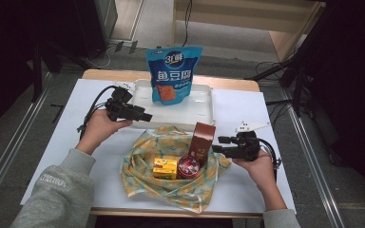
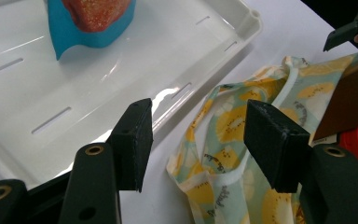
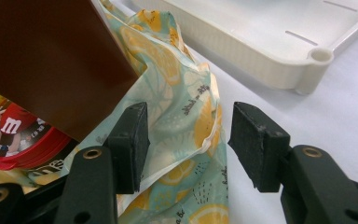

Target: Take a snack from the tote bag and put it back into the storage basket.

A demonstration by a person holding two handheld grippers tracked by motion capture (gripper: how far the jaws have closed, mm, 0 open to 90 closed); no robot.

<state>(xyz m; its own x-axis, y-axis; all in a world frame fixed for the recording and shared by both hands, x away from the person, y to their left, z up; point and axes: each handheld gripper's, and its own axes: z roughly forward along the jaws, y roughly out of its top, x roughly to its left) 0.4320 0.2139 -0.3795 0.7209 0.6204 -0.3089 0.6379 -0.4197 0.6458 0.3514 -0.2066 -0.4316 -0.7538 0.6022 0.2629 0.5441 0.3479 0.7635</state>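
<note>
A blue snack bag [image 1: 173,73] [image 2: 91,21] stands upright in the white tray [image 1: 202,102] [image 2: 121,70] at the back of the table. In front of the tray lies a lemon-print cloth bag [image 1: 171,190] [image 2: 228,154] [image 3: 182,93], spread open. It holds a brown box [image 1: 203,140] [image 3: 46,56], a yellow box [image 1: 165,167] and a red tin [image 1: 188,166] [image 3: 14,135]. My left gripper [image 1: 145,116] [image 2: 198,140] is open above the tray's front rim and the cloth's far left edge. My right gripper [image 1: 217,145] [image 3: 189,140] is open beside the brown box, over the cloth's right edge, with nothing pressed between its pads.
The white table top [image 1: 76,142] has bare room left and right of the cloth bag. Metal rails run along both sides of the table on the floor, and cables lie beyond its far edge.
</note>
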